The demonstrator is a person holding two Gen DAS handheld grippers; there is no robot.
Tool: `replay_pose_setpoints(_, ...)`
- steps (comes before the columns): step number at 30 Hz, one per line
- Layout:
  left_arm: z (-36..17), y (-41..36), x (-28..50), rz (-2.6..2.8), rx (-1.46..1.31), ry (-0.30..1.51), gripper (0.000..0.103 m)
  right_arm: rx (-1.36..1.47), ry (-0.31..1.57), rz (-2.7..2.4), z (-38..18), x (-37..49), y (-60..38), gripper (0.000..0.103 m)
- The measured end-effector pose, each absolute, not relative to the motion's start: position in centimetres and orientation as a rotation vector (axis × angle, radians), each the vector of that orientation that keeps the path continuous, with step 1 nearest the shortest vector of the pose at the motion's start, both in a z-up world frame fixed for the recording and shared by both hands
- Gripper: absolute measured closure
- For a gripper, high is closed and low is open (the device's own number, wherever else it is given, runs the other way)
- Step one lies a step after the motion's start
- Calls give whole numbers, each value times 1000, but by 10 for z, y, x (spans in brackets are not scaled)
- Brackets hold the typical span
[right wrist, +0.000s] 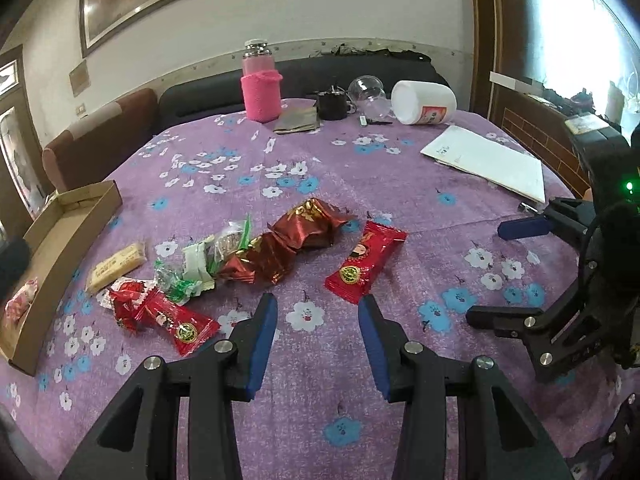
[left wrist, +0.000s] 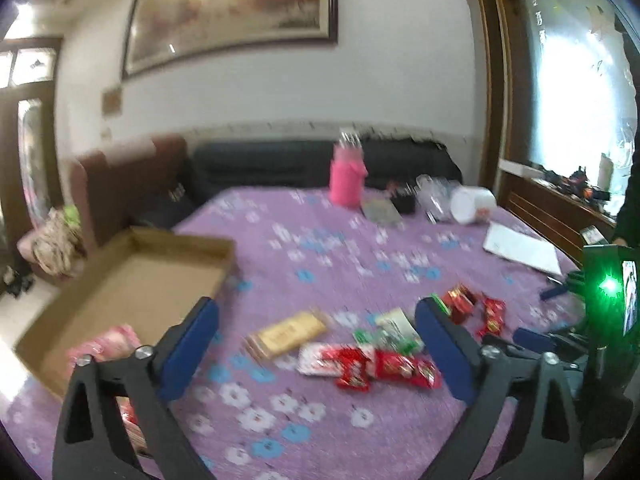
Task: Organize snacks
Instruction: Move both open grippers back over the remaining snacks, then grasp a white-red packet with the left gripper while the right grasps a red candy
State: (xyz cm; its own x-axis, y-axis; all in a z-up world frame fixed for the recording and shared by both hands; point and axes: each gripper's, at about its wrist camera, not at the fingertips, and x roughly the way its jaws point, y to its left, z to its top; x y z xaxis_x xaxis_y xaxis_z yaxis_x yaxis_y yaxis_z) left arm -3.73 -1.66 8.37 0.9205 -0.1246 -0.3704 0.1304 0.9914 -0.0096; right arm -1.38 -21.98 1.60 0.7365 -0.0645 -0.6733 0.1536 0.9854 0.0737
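Several wrapped snacks lie on the purple flowered tablecloth (right wrist: 320, 168): a red packet (right wrist: 365, 266), dark red foil packets (right wrist: 304, 224), green-white packets (right wrist: 196, 268), a tan bar (right wrist: 116, 268) and red candy packets (right wrist: 176, 320). A shallow cardboard box (right wrist: 60, 232) at the left holds a pink snack (right wrist: 20, 300). My right gripper (right wrist: 318, 312) is open and empty, just short of the red packet. My left gripper (left wrist: 320, 320) is open and empty above the pile (left wrist: 372, 364), next to the box (left wrist: 132, 280). The view is blurred.
At the table's far side stand a pink-sleeved bottle (right wrist: 260, 88), a black cup (right wrist: 334, 104), a clear cup (right wrist: 368, 96), a tipped white jar (right wrist: 424, 102) and white papers (right wrist: 484, 160). A sofa (right wrist: 100, 140) sits behind. Another gripper rig (right wrist: 580, 272) is at the right.
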Motion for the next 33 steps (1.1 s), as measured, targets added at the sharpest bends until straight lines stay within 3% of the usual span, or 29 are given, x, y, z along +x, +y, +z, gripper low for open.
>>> replay_pose_setpoints(3, 88, -10, -41, -121, 8, 344, 3, 143, 730, -114, 29, -14, -223, 59)
replay_pose_setpoints(7, 84, 5, -20, -81, -36, 447, 3, 200, 735, -34, 49, -10, -230, 58)
replay_pose_setpoints(20, 74, 66, -2, -4, -303, 527, 3, 289, 902, 103, 22, 42, -214, 58)
replay_pose_setpoints(31, 67, 82, 5, 2, -377, 559, 3, 71, 945, 268, 5, 40, -149, 58)
replay_pose_setpoints(33, 67, 81, 5, -11, -377, 564, 3, 44, 951, 273, 2, 37, -142, 62)
